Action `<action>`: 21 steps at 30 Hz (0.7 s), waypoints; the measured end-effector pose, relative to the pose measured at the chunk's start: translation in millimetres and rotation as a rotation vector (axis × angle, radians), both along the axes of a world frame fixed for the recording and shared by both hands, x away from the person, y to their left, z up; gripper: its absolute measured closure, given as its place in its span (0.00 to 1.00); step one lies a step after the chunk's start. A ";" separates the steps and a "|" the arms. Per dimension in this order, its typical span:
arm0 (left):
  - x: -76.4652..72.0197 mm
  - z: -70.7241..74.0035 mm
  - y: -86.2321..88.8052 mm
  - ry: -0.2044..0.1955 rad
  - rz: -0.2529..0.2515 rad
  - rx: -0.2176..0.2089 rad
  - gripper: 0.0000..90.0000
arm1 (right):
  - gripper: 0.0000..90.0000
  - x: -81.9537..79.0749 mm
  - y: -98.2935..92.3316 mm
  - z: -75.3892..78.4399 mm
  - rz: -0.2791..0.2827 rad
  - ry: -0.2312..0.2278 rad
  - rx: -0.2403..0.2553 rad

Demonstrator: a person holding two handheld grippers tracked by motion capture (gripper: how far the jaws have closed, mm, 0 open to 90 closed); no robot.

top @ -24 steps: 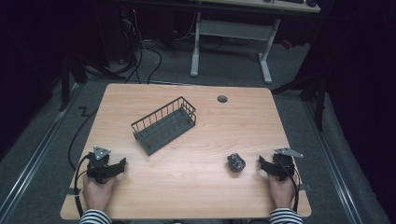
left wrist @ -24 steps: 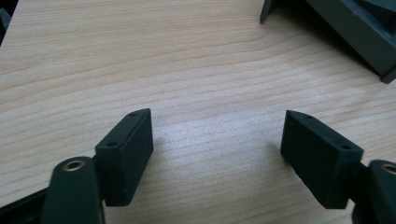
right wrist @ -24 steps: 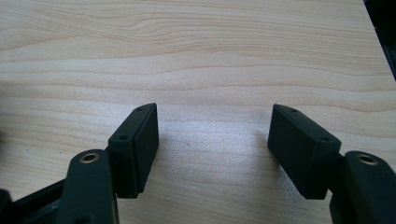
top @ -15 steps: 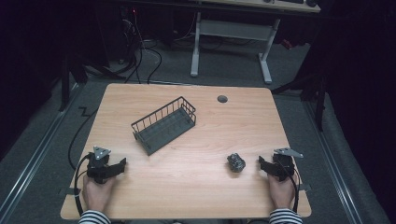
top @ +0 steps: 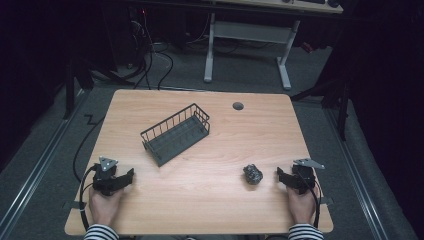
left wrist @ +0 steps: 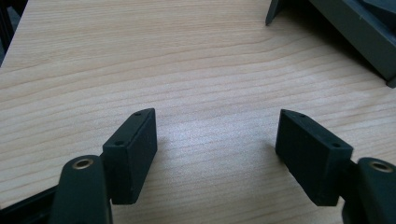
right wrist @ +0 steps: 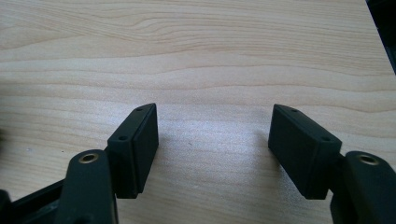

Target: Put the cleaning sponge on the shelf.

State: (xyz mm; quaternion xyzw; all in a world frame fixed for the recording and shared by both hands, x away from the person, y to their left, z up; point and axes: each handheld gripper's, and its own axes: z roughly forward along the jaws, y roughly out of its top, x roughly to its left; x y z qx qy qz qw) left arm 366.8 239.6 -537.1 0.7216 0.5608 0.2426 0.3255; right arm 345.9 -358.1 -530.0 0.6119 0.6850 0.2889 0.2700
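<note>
Two grippers rest near the front edge of the wooden surface (top: 215,165) in the high view, each held from below by a hand in a striped sleeve. The left gripper (top: 131,174) sits at the near left corner, pointing right and a little away; the right gripper (top: 279,173) sits at the near right, pointing left. A small dark rock (top: 253,174) lies on the wood just left of the right gripper's jaws, close but apart from them. A dark wire basket (top: 176,133) stands at an angle in the middle of the surface, farther back and to the right of the left gripper, well apart from both. A round grommet hole (top: 238,106) shows near the far edge. From the left gripper view, its jaws stand spread with bare wood between them, and a corner of the basket (left wrist: 355,28) shows at the upper right. From the right gripper view, its jaws are likewise spread over bare wood grain, pinching nothing, with the dark edge of the surface at the far right.
</note>
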 end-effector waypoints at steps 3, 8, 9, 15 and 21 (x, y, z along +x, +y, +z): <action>-0.2 0.6 0.9 0.005 0.002 -0.006 0.34 | 0.37 0.0 0.0 0.0 0.000 0.000 0.000; -0.4 2.0 1.9 0.009 -0.005 -0.018 0.33 | 0.37 0.0 0.1 0.0 0.001 0.000 0.000; -0.3 2.7 2.4 0.013 -0.007 -0.023 0.33 | 0.37 0.0 0.1 0.0 0.001 0.000 0.000; -1.6 9.2 5.5 0.024 0.001 -0.068 0.37 | 0.38 0.0 0.0 0.0 0.000 -0.001 -0.001; -1.3 19.1 4.6 0.023 -0.013 -0.079 0.35 | 0.38 -0.1 0.1 0.0 0.000 -0.001 0.000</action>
